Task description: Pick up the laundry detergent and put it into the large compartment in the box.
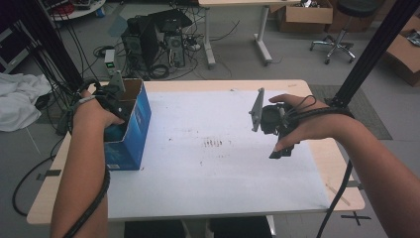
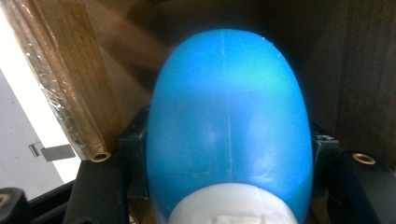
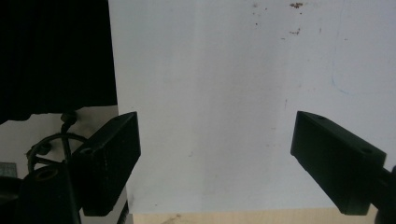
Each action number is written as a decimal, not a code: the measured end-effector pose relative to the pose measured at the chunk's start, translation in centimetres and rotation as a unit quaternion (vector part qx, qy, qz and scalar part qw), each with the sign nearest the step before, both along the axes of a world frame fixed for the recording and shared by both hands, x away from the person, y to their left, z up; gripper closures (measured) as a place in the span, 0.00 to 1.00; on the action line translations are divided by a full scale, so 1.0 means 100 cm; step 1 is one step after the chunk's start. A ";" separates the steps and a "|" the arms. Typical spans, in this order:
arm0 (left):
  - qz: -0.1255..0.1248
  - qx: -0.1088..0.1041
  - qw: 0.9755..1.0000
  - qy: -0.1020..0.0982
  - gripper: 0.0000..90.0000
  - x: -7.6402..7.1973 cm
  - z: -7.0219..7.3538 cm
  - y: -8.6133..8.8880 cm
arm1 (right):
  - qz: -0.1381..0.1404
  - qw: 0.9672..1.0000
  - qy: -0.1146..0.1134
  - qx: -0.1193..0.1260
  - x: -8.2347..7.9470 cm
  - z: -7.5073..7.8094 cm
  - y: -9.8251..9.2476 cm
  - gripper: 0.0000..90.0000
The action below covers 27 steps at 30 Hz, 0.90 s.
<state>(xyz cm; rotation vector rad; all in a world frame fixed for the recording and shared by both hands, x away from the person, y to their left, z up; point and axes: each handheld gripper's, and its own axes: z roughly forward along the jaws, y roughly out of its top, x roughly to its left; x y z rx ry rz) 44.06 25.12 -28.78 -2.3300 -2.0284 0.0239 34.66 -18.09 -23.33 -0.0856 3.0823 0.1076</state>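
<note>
A blue cardboard box point(image 1: 130, 124) stands open-topped at the table's left edge. My left gripper point(image 1: 115, 110) reaches down into it. In the left gripper view, that gripper point(image 2: 229, 156) is shut on a rounded blue bottle point(image 2: 229, 107) with a white cap point(image 2: 231, 205), and the box's brown inner walls point(image 2: 116, 70) surround it. My right gripper point(image 1: 283, 148) hovers over the right part of the white sheet point(image 1: 213, 163), far from the box. Its jaws stand wide apart, and the right gripper point(image 3: 215, 158) has nothing between them but the white sheet point(image 3: 224, 84) below.
The white sheet covers most of the wooden table point(image 1: 327, 163). A black frame post point(image 1: 371, 54) rises at the right rear. Behind the table on the floor are a computer tower point(image 1: 148, 44), cables, a second table's legs point(image 1: 210, 39) and a swivel stool point(image 1: 341, 34). A white cloth point(image 1: 20, 99) lies at far left.
</note>
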 end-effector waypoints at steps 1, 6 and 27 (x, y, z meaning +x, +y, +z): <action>0.002 0.000 1.000 -0.004 0.42 -0.001 0.000 0.000 | -0.002 1.000 0.000 -0.001 -0.001 0.001 0.000 0.18; 0.000 0.003 1.000 -0.005 0.41 -0.001 0.001 -0.001 | 0.000 1.000 -0.001 0.001 -0.001 0.001 0.000 0.18; -0.002 0.008 1.000 -0.015 0.29 -0.005 0.025 -0.008 | 0.008 1.000 -0.005 0.005 -0.003 0.002 0.002 0.18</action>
